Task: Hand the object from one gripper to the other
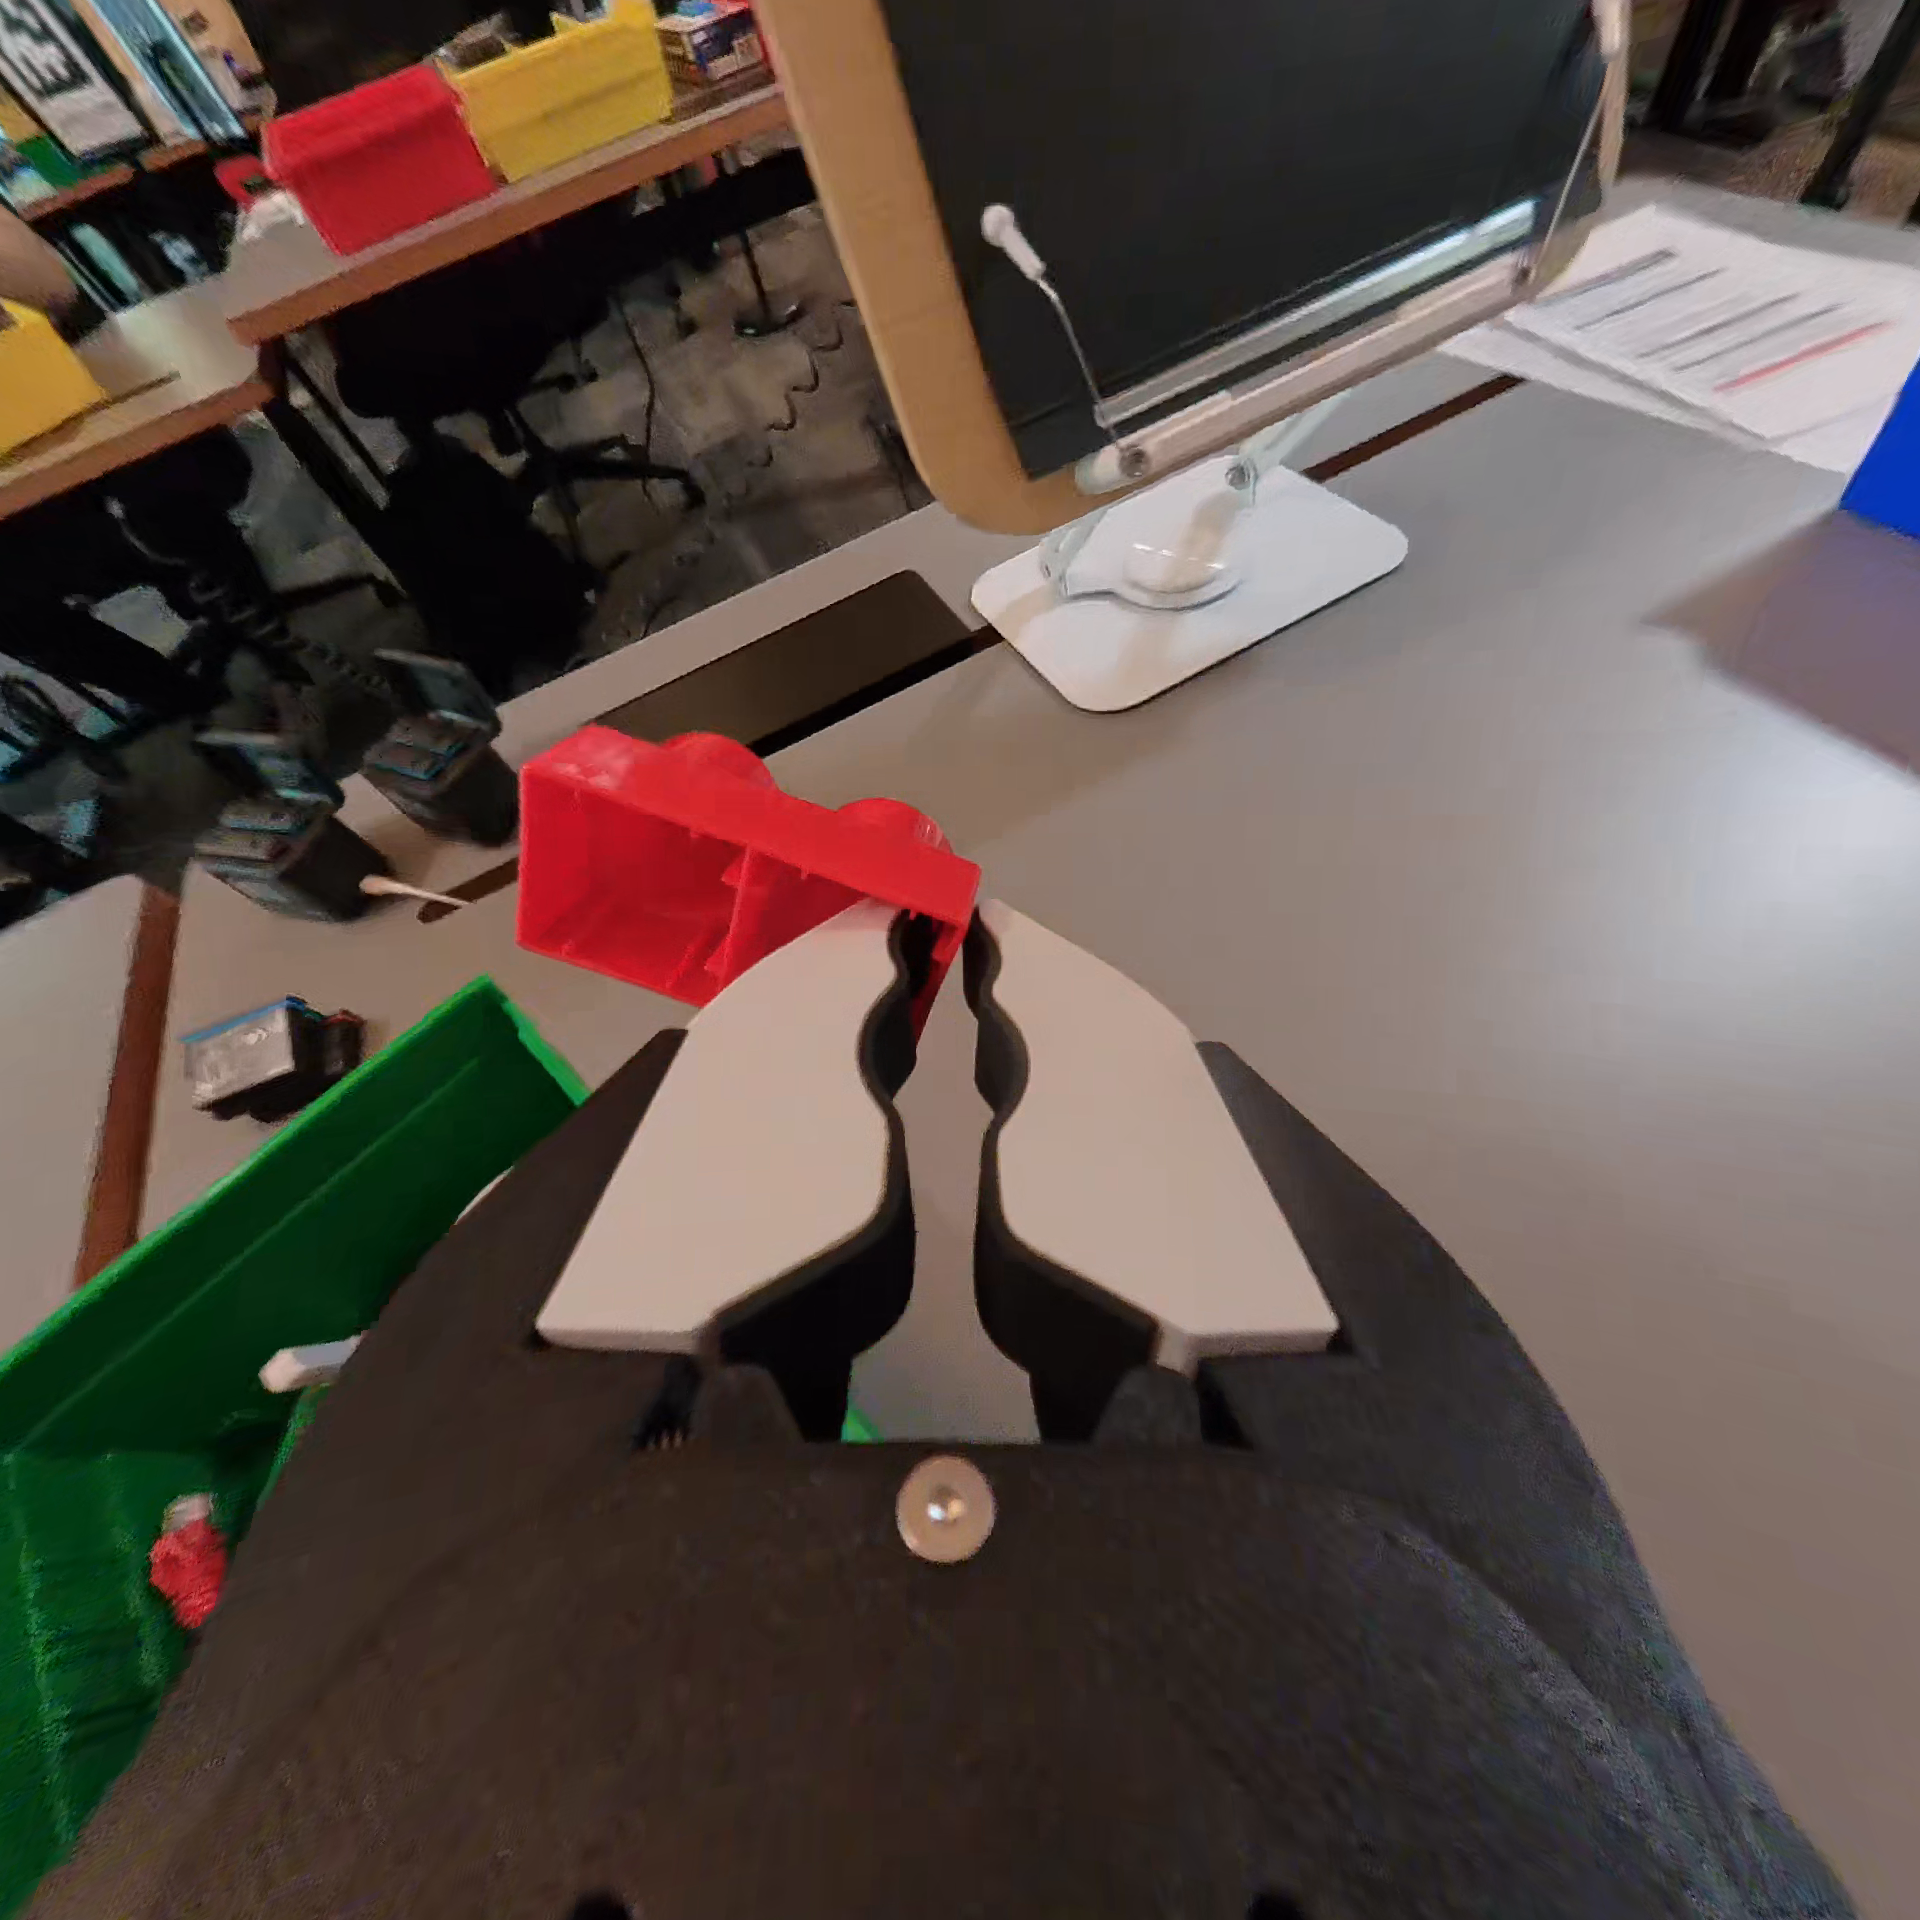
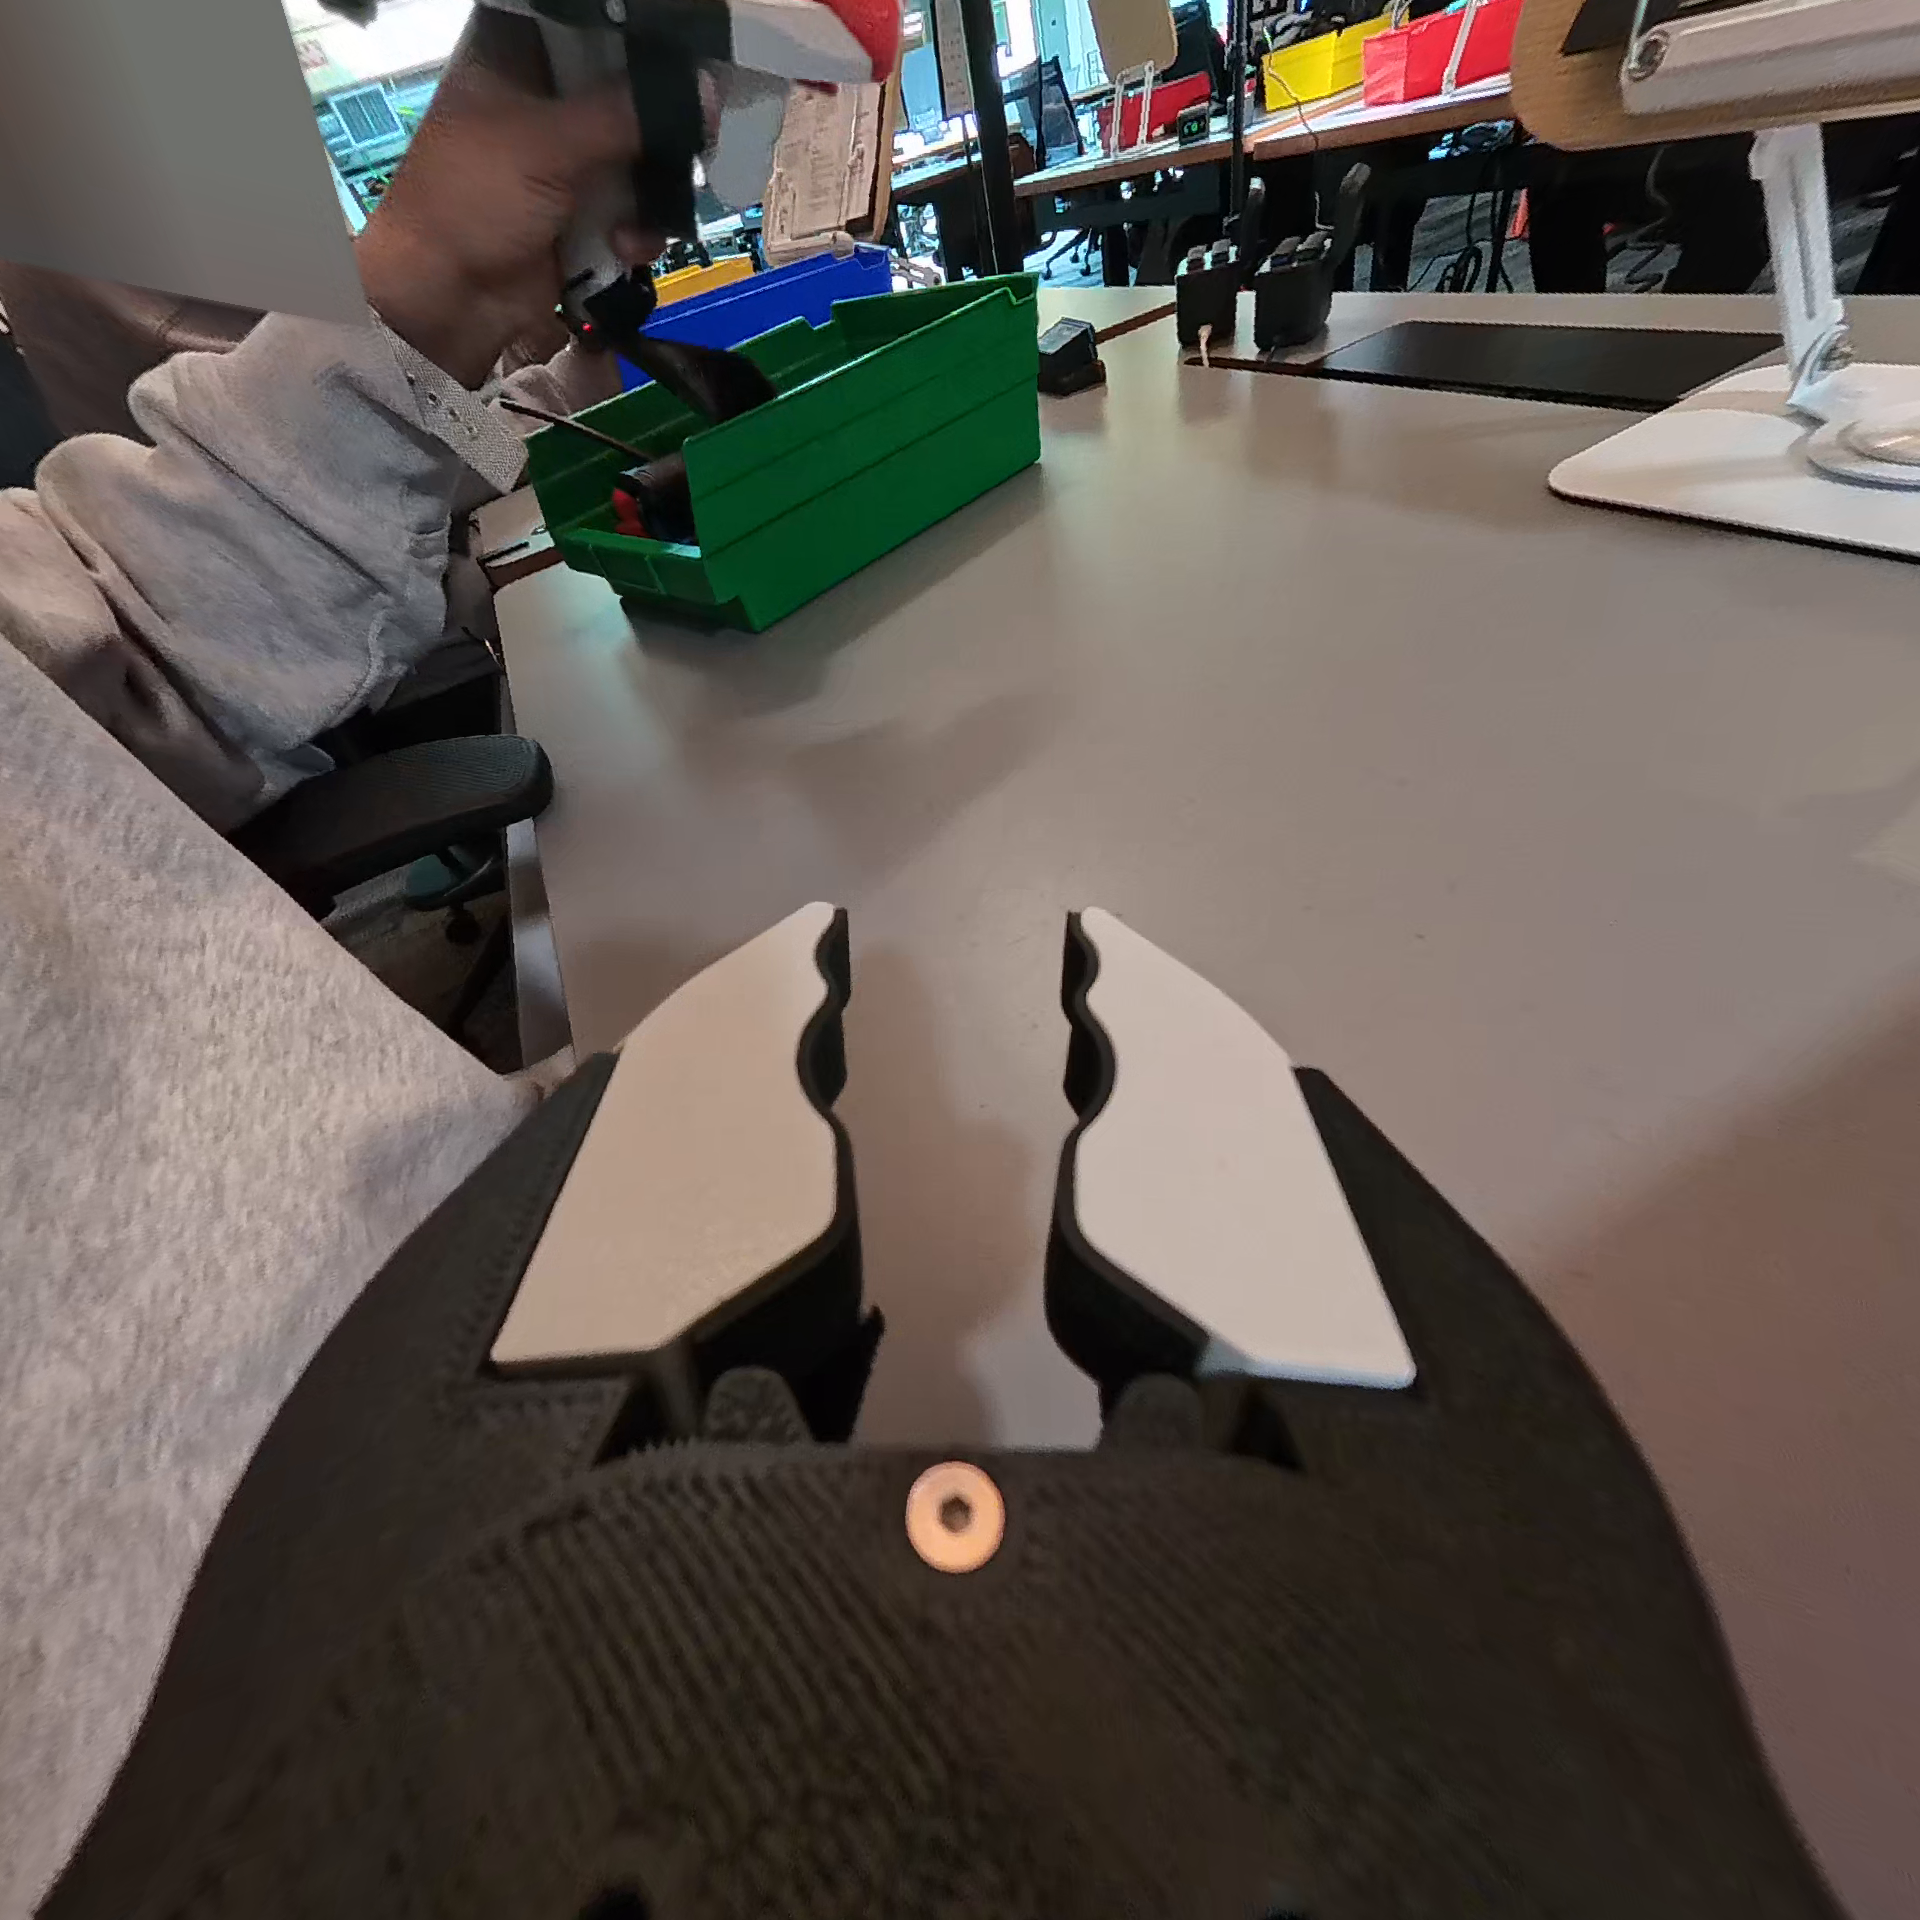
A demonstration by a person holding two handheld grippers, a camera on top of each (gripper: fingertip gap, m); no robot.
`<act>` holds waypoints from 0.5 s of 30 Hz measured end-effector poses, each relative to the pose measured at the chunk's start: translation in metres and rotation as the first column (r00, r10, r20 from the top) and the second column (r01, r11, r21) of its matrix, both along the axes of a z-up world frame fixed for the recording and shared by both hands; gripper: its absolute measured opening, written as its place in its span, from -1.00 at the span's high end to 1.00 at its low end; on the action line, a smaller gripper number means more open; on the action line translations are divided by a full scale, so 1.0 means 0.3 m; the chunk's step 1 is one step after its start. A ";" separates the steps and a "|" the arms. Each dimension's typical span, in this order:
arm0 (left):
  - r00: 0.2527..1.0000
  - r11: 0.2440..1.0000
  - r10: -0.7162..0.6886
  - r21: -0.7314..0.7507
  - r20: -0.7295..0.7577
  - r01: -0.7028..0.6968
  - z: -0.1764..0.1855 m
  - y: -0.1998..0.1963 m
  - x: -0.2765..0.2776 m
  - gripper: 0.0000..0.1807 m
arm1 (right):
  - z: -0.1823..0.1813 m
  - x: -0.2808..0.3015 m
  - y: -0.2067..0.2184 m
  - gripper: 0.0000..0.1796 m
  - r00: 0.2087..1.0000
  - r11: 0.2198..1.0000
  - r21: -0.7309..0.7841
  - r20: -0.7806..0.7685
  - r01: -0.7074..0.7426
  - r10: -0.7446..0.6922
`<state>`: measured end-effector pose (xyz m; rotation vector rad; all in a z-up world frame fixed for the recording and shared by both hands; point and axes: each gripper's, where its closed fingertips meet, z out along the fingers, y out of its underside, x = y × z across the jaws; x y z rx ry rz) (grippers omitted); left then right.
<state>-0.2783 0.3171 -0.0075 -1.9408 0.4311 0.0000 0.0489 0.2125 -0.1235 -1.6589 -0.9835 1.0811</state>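
We see the left gripper (image 1: 940,920) with its jaws pinched tight on one thin wall of a red toy brick (image 1: 717,868), which it holds clear above the grey table (image 1: 1455,935), its hollow underside turned toward the camera and its studs facing away. Below and to the left sits a green bin (image 1: 260,1226) with a small red item inside. Beyond the brick stands a monitor on a white stand (image 1: 1195,592). The right gripper (image 2: 956,935) hovers low over the same table (image 2: 1351,779), its jaws apart with nothing between them. Farther off in the right wrist view, a person's hand (image 2: 499,208) grips the other tool above the green bin (image 2: 831,457).
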 end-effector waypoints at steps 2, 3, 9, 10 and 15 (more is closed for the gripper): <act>0.993 0.999 0.040 0.013 -0.107 -0.039 -0.006 0.011 0.007 0.93 | 0.002 0.000 -0.008 0.56 1.000 1.000 0.008 0.004 -0.008 0.008; 0.987 0.998 0.068 0.022 -0.148 -0.065 -0.011 0.020 -0.009 0.93 | 0.003 0.002 -0.012 0.56 1.000 1.000 0.014 0.006 -0.012 0.011; 0.989 0.989 0.145 0.009 -0.018 -0.144 -0.004 0.012 -0.146 0.93 | 0.022 0.022 -0.012 0.56 1.000 0.999 0.037 -0.003 0.000 0.000; 0.988 0.987 0.155 0.034 0.019 -0.155 0.023 -0.001 -0.170 0.93 | 0.023 0.023 -0.011 0.56 1.000 1.000 0.028 -0.011 0.001 -0.001; 0.970 0.957 0.189 0.195 0.150 -0.217 0.177 -0.089 -0.273 0.93 | 0.022 0.021 -0.013 0.56 1.000 1.000 -0.001 -0.029 -0.001 0.001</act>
